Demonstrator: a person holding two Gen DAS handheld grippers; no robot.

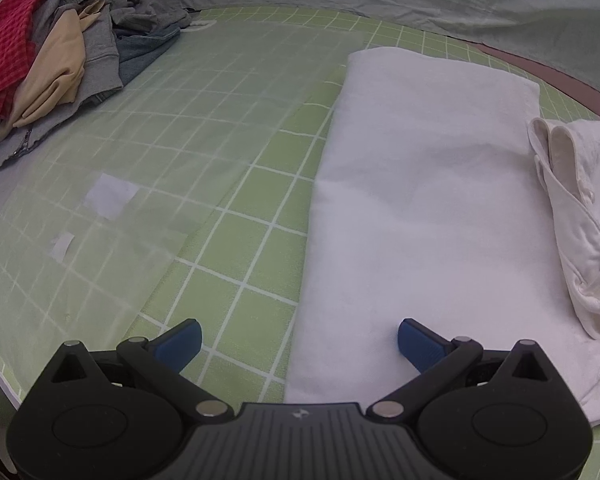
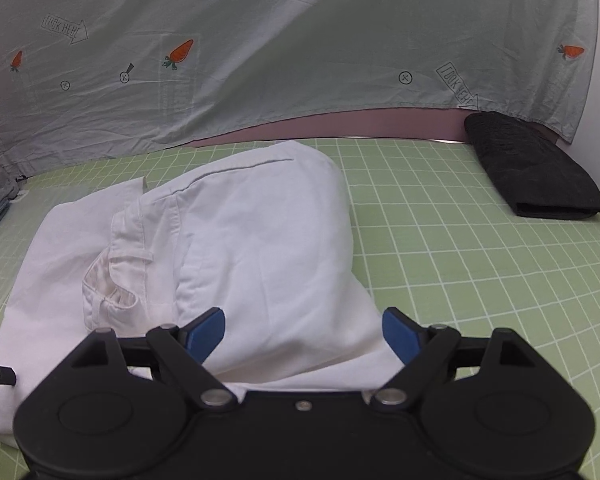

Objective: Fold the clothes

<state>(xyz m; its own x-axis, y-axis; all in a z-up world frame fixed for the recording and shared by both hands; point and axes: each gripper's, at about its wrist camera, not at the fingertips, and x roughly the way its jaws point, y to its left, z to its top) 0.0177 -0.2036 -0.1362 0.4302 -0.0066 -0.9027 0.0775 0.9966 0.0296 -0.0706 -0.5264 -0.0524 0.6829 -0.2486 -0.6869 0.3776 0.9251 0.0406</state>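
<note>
At ten o'clock in my left wrist view a pile of loose clothes (image 1: 56, 52) sits at the far corner of the green grid mat (image 1: 236, 248), red, tan and grey pieces tumbled over each other. My left gripper (image 1: 300, 342) hangs low with its blue pads spread wide apart and nothing between them; the left pad is over bare mat, the right over the near edge of the white trousers (image 1: 424, 184).

The trousers run from six o'clock up toward one o'clock as a long, flat, doubled panel. Over at three o'clock the waistband end (image 1: 580, 208) is turned back on top of that panel, belt loops and pocket lining showing.

In my right wrist view that waistband part (image 2: 260, 248) fills the centre, humped up rather than flat, and my right gripper (image 2: 303, 334) is wide apart too, pads straddling the hump and gripping nothing that I can see. At two o'clock a black folded garment (image 2: 532, 168) lies well apart, near the patterned sheet (image 2: 260, 40).

I judge the cloth light, limp woven cotton (it will sag and slide off one pad). The waistband seam is the stiffest hold; elsewhere I would pinch both layers at an edge or corner. This could be mid-fold or nearly done, and I cannot tell which.
</note>
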